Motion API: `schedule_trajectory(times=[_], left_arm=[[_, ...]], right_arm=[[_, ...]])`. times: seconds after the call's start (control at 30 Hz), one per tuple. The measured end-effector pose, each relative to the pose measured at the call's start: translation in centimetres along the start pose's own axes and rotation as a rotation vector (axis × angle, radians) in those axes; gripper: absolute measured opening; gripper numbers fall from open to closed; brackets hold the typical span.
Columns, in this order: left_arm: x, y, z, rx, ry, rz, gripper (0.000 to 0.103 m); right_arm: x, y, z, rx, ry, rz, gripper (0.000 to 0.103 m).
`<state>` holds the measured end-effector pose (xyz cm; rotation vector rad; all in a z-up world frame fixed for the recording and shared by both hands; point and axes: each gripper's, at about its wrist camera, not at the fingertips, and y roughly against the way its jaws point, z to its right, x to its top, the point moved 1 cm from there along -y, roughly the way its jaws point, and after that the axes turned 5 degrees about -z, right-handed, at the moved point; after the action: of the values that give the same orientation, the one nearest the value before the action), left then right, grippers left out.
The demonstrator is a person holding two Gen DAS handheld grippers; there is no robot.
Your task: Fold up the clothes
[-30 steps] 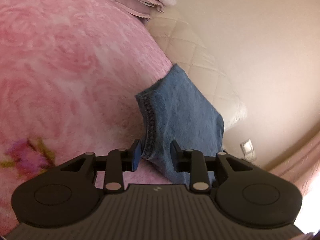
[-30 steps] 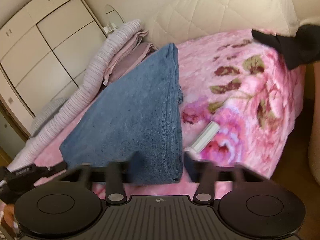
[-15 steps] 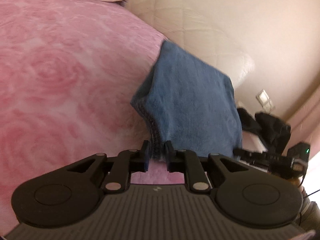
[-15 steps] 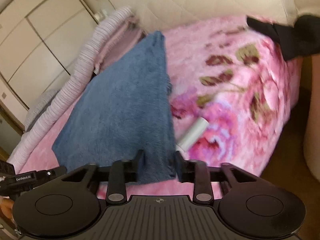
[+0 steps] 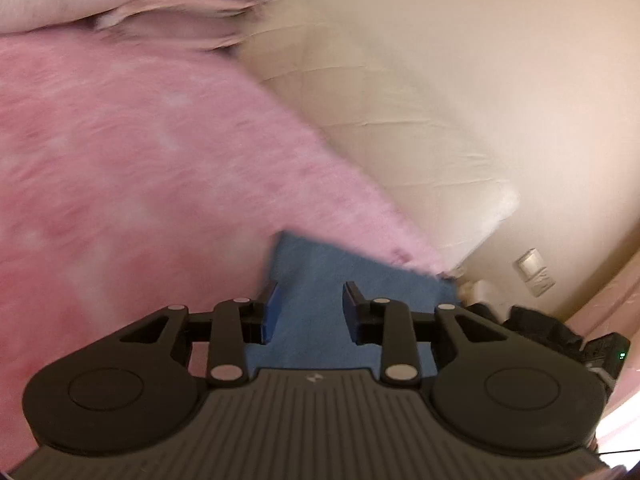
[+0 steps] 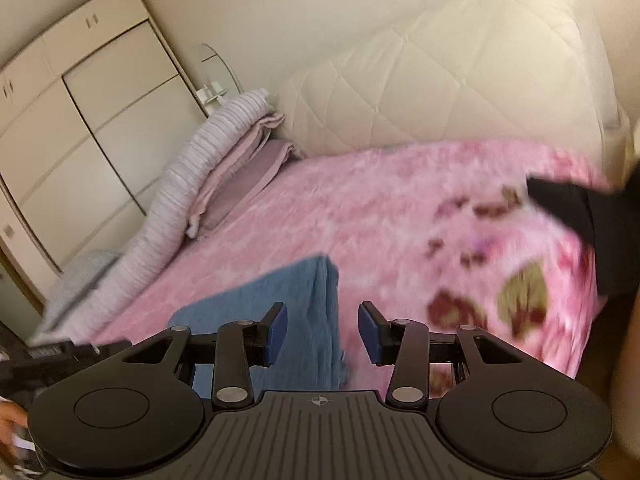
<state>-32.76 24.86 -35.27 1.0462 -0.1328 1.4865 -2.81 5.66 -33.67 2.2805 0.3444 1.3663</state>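
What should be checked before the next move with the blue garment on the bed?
1. Left tool free of cloth: ok; its jaws are opening and the pads do not press the blue garment seen between them.
2. Right tool free of cloth: ok; jaws opening, nothing pinched.
3. Garment lying on the pink blanket: ok; it rests there, released.
4. Fold neat, edges matched: cannot tell; both views are blurred and show only part of it.
5. Bedding stack apart from the garment: ok.
6. Dark item at the blanket's far right apart from the garment: ok.
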Motion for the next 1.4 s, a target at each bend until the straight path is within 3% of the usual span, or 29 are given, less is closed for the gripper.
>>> schedule_trajectory(times=[0.17,0.3,0.57,0.67,0.77,0.9,1.0,1.17,1.27,1.4], left_arm=[[-0.2,-4.3,3.1,0.046,-0.147,0.043,0.025],[-0.6,-9.1,3.2,0.218,-0.261,-0.013,0.014],[-0.5,-13.8,0.5,0.304,-0.276,-0.114,0.014],[-0.3,-12.7,0.6,0.277,-0.265,-0.1,0.014],[-0.2,-9.0,1.3,0.229,-0.196,-0.042,0.012],[-2.0,-2.8,3.0,0.26,-0.227,0.034,0.013],[-4.6,0.1,4.1,0.249,-0.26,0.024,0.013],[-8.7,0.5,5.1,0.293,-0.291,-0.056,0.013],[-9.8,-1.2,4.6,0.345,-0.275,-0.12,0.015],[-9.4,-1.2,5.4,0.396,-0.272,-0.153,0.015]], right_arm=[[-0.6,-2.5,-3.7,-0.082,0.32,0.088,0.043],[-2.3,-7.9,-3.4,-0.184,0.443,-0.027,0.043],[-1.3,-11.9,2.2,-0.042,0.107,-0.19,0.043],[-0.4,-11.4,2.8,-0.017,0.021,-0.208,0.044],[0.7,-8.4,2.6,-0.027,-0.066,-0.163,0.045],[0.4,-1.3,0.6,-0.085,-0.01,0.003,0.044],[-1.5,2.4,-1.8,-0.039,0.074,0.026,0.043],[-6.5,3.2,-5.4,-0.091,0.254,-0.035,0.037],[-10.0,0.7,-5.6,-0.172,0.324,-0.158,0.032],[-9.9,0.8,-5.8,-0.199,0.292,-0.183,0.033]])
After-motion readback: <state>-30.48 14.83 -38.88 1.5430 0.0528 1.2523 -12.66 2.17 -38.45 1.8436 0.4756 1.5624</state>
